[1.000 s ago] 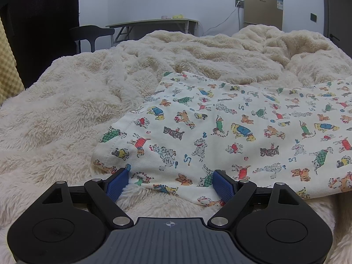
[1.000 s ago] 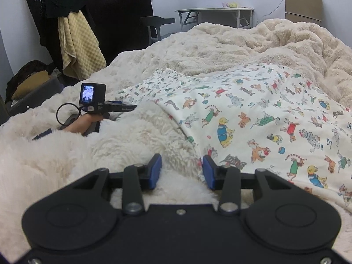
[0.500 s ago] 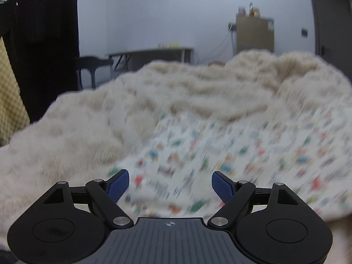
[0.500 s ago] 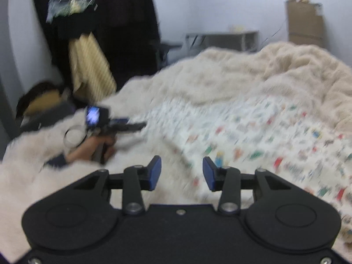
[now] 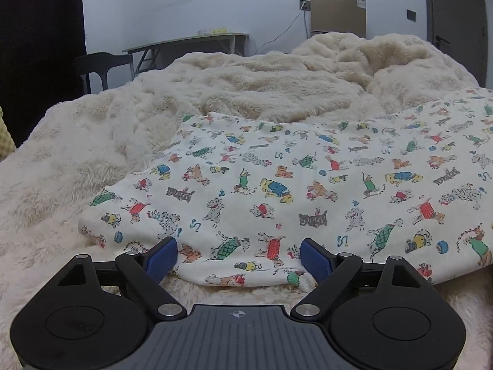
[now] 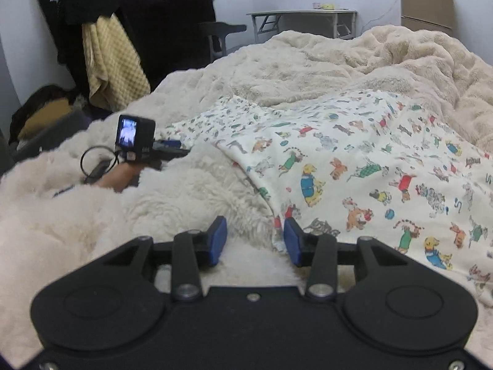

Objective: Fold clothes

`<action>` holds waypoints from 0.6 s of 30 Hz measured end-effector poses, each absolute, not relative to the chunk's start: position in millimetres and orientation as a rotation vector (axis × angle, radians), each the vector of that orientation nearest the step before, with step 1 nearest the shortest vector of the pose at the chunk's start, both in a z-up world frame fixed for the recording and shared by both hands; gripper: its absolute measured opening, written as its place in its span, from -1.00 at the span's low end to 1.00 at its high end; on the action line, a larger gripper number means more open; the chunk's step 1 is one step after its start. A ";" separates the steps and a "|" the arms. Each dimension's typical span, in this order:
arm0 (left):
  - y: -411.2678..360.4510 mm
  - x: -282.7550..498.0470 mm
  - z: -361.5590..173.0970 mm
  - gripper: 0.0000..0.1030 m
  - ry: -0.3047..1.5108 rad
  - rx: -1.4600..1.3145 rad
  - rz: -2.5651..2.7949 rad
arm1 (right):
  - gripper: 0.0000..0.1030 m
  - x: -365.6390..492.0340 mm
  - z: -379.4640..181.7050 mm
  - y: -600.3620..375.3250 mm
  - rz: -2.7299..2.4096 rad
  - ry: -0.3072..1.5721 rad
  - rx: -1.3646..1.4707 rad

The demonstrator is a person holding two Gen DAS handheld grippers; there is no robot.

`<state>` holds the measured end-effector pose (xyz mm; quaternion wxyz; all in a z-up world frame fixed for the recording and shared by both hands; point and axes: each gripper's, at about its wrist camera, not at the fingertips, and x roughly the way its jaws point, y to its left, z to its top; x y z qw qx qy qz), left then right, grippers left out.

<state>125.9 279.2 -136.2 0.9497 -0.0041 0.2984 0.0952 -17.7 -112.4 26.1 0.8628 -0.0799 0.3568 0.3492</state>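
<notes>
My left claw (image 5: 238, 259) is opening over the near hem of the printed garment (image 5: 308, 191), pads clear of it. The garment lies flat on the fluffy blanket (image 5: 92, 154), long axis running rightward (bare fleece lies left). My right claw (image 6: 255, 240) hangs released at its near-left edge, gripping nothing

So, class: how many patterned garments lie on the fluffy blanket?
1. The dog-print garment lies spread on the cream blanket, just ahead of both grippers. Anything tucked beneath the blanket's folds would be hidden.
</notes>
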 end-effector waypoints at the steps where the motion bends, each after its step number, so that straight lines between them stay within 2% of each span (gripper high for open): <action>1: 278.7 125.2 -136.4 0.64 0.606 -0.008 0.194 | -0.23 -17.8 30.8 -113.6 0.738 0.741 -0.172; 8: 279.3 125.1 -136.5 0.65 0.604 -0.017 0.191 | -0.11 0.6 60.9 -124.2 0.714 0.652 -0.055; 11: 279.4 125.4 -136.3 0.66 0.603 -0.013 0.191 | -0.25 7.8 43.5 -113.5 0.698 0.720 -0.103; 13: 278.5 125.1 -136.4 0.66 0.602 -0.010 0.193 | -0.25 4.1 27.1 -106.1 0.721 0.782 -0.150; 18: 278.2 125.0 -137.2 0.67 0.600 -0.008 0.194 | -0.28 -11.9 29.2 -118.1 0.768 0.791 -0.147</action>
